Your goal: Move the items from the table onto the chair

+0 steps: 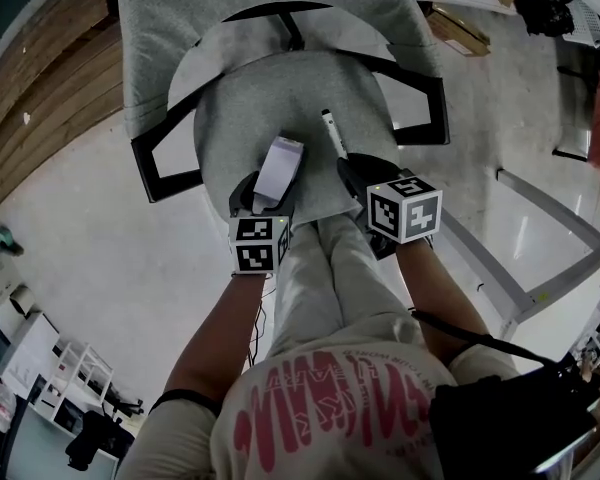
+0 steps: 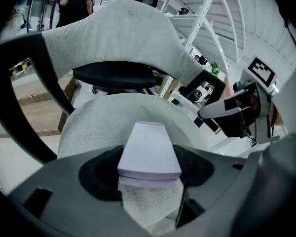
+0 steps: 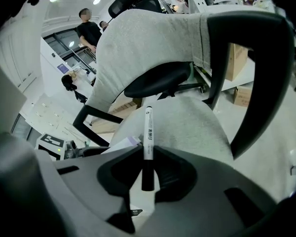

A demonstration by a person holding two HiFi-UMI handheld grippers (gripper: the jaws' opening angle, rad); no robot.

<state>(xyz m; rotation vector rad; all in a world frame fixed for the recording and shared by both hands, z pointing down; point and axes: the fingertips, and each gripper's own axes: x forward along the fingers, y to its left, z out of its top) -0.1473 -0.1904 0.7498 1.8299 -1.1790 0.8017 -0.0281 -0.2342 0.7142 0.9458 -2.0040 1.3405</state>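
A grey-covered office chair (image 1: 270, 98) fills the space in front of the person. Its two black armrests, the left one (image 1: 165, 163) and the right one (image 1: 425, 98), flank the seat and leave its front edge free. A white metal frame (image 1: 540, 223) stands on the pale floor (image 1: 90, 238) to the right, cardboard boxes (image 1: 458, 28) lie beyond the chair, and a person in black (image 3: 90, 31) stands far off across the room.

Two hand-held grippers reach side by side over the front of the seat. The left hand-held gripper (image 2: 150, 174) has its jaws set wide and pressed on either side of one pale lilac notepad (image 2: 150, 149), which sticks out forward over the seat edge. The right hand-held gripper (image 3: 148, 174) has its jaws drawn narrow, pinching the dark end of one white marker (image 3: 148, 132), whose barrel points toward the backrest. I cannot tell whether pad or marker touches the fabric.
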